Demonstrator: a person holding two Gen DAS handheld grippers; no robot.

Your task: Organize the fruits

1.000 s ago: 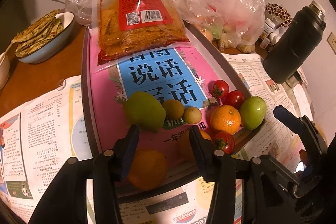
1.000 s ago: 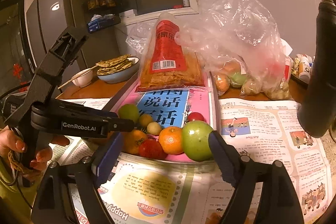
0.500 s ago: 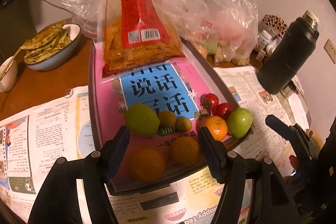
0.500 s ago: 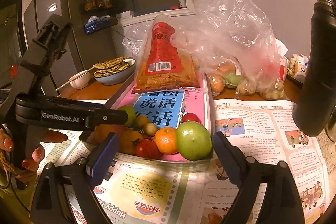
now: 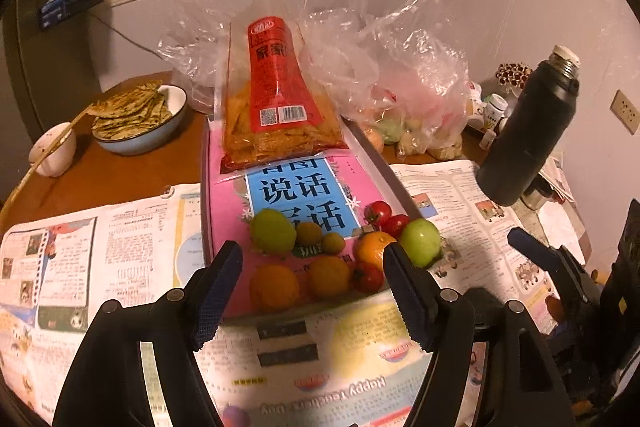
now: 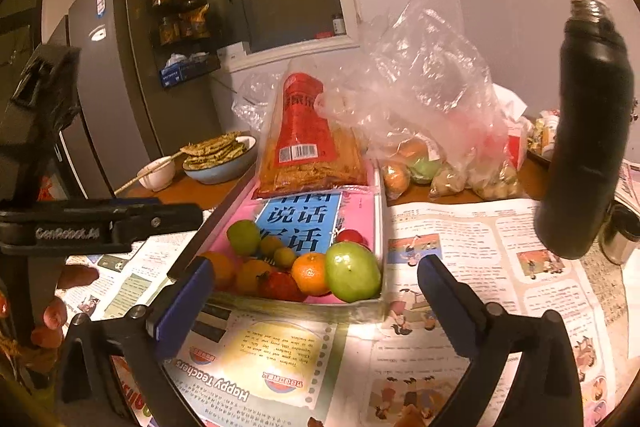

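Left gripper (image 5: 312,283) and right gripper (image 6: 316,291): my jaws just widened, both empty. Fruits (image 5: 328,251) clustered in tray (image 5: 206,195) at 12 o'clock. Risk: tray possibly tilted, nudged green apple (image 6: 352,271) rolls off.

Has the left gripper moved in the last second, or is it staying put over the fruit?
Yes. The left gripper has drawn back and up from the tray: the oranges that sat between its fingers now lie beyond them. Its jaws have just been opening, empty.

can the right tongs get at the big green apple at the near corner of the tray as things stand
Probably yes: the right tongs stand open and empty, and the green apple sits exposed at the tray's near edge, though a tangerine touches it.
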